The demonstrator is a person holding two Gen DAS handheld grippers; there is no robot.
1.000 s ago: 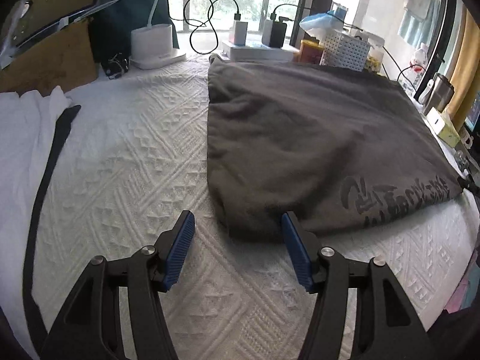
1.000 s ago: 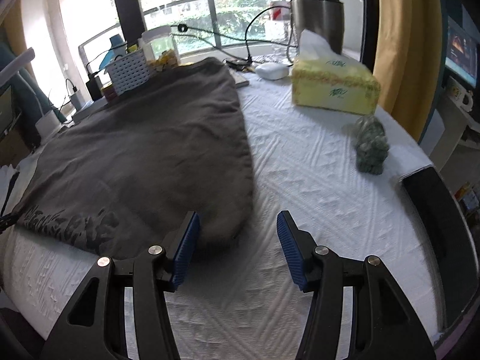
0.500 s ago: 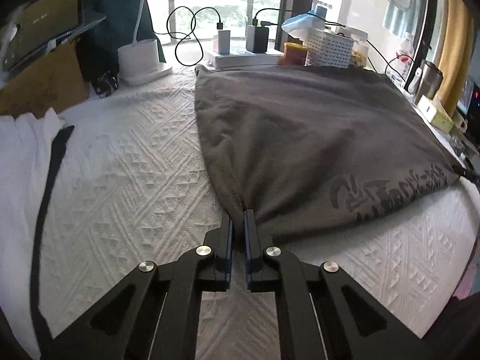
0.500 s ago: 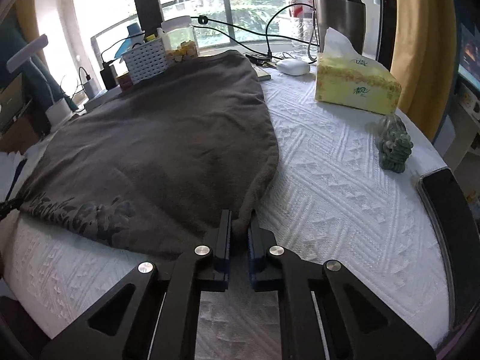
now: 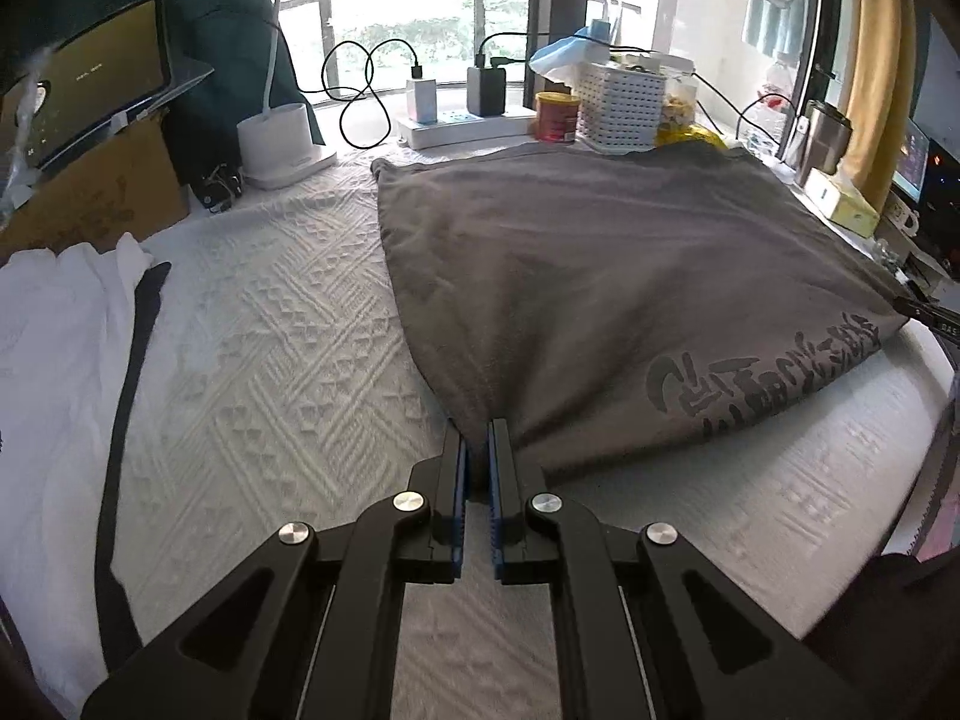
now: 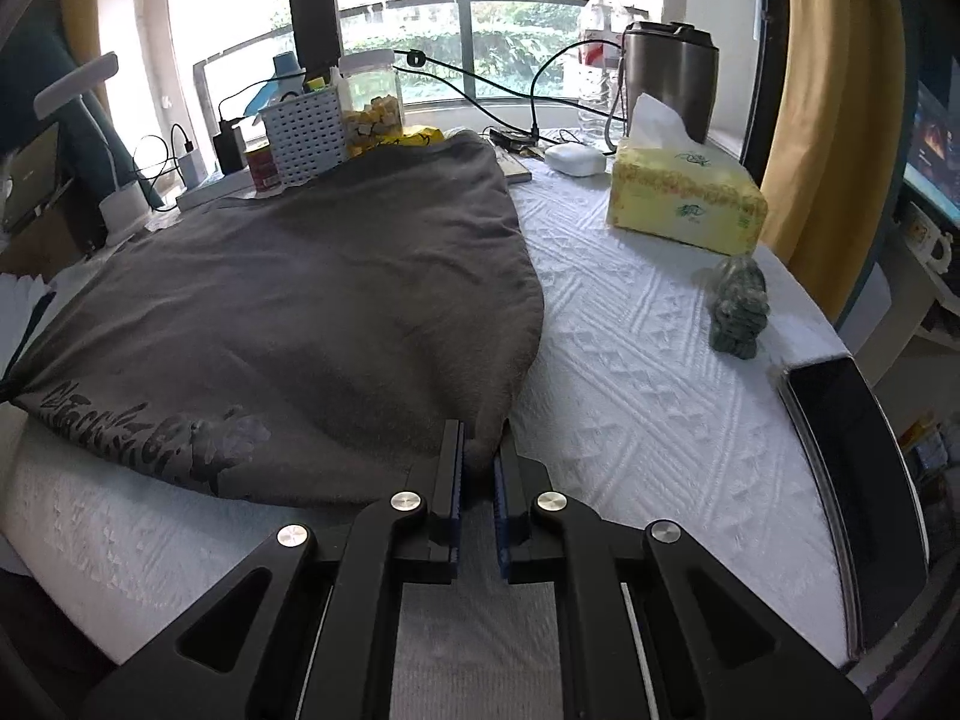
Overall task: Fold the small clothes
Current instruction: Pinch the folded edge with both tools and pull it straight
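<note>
Grey garment [image 5: 600,276] lies spread on the white-covered tabletop [image 5: 270,360]. Left gripper [image 5: 477,441] is clamped on its near left corner; right gripper [image 6: 480,450] is clamped on its near right corner.

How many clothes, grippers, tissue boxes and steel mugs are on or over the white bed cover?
Clothes: 2, grey shirt, white garment
Grippers: 2, left gripper, right gripper
Tissue boxes: 1
Steel mugs: 1
Total: 6

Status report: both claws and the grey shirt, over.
Left claw shut on grey shirt corner. Right claw shut on other corner. Nothing in the way.
</note>
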